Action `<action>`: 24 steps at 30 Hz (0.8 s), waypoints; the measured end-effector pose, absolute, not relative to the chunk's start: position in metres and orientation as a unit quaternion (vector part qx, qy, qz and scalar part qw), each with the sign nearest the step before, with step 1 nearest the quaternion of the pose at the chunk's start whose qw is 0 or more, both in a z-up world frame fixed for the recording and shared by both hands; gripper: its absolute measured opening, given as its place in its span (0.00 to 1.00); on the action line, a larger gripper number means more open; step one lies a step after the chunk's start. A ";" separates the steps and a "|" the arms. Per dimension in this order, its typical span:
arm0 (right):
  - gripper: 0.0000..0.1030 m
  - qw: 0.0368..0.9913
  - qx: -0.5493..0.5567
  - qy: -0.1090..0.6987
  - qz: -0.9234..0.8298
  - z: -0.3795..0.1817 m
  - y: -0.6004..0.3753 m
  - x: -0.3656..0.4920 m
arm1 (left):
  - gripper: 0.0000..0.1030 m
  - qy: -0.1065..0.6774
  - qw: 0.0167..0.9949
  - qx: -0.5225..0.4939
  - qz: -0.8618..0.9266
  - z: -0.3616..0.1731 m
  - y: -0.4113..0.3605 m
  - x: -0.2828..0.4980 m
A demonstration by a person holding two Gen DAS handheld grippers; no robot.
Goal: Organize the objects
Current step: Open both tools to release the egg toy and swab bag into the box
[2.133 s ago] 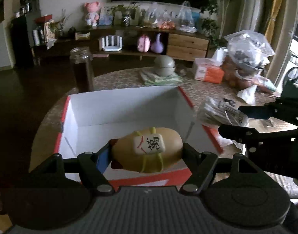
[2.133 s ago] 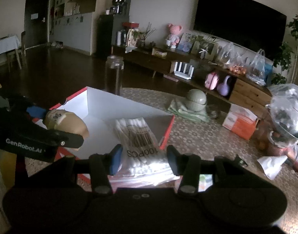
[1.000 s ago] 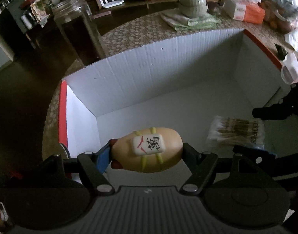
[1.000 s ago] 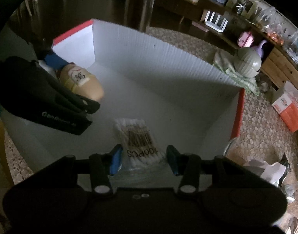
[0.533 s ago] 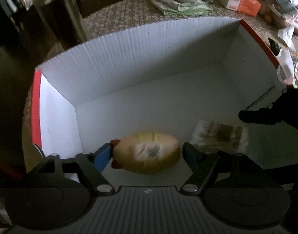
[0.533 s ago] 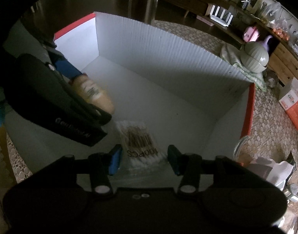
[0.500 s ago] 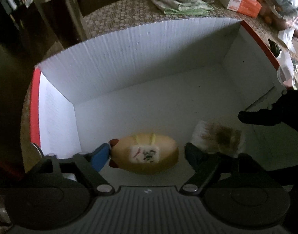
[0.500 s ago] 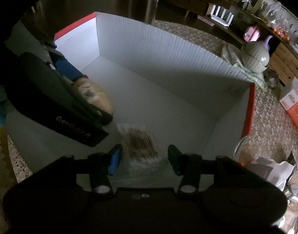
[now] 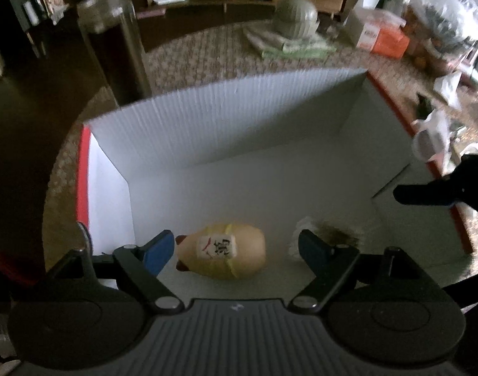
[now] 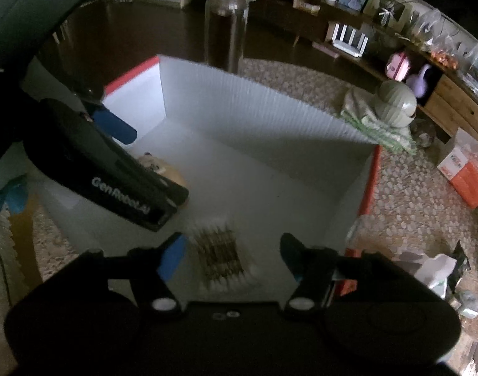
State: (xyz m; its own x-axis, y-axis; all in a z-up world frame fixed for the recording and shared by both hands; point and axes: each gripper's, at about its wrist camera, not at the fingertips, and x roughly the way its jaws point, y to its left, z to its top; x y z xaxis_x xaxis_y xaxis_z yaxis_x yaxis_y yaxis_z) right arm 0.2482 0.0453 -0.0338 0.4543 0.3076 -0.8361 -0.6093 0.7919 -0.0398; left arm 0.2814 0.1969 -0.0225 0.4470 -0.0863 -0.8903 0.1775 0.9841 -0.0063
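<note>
A yellow egg-shaped toy (image 9: 229,255) with a white tile on it lies on the floor of the white, red-rimmed box (image 9: 239,125). My left gripper (image 9: 236,244) hangs just above it, open, with both pads clear of the toy. Beside the toy lies a clear pack of cotton swabs (image 10: 221,257), also on the box floor (image 10: 270,169). My right gripper (image 10: 232,247) hovers over the pack with its jaws opening and no pad touching it. In the right wrist view the left gripper's blue finger (image 10: 113,127) stands over the toy (image 10: 159,167).
A tall glass jar (image 9: 113,40) stands behind the box's far left corner. A grey-green round pot on folded cloth (image 9: 297,15), an orange-and-white carton (image 9: 380,36) and plastic bags (image 9: 449,25) crowd the table's back right. Crumpled wrappers (image 10: 433,269) lie right of the box.
Both grippers have let go and opened wider: the toy and the swab pack now rest on the box floor. Both hands have risen a little above them.
</note>
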 end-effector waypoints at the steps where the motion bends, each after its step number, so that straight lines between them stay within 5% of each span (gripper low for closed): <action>1: 0.65 0.836 -0.164 0.443 0.278 -0.029 0.041 0.245 | 0.84 0.514 0.853 0.040 -0.079 -0.018 0.196 0.279; 24: 0.69 0.883 -0.072 0.358 0.294 0.043 -0.066 0.159 | 0.84 0.395 0.914 0.026 -0.096 0.057 0.145 0.164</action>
State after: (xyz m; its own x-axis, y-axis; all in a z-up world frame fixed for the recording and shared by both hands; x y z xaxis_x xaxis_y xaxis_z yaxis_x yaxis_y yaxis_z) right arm 0.1592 -0.0664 0.0425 0.5712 0.4677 -0.6745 -0.5712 0.8167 0.0826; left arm 0.1642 0.1451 0.0567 0.6703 -0.1548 -0.7257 0.1952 0.9803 -0.0288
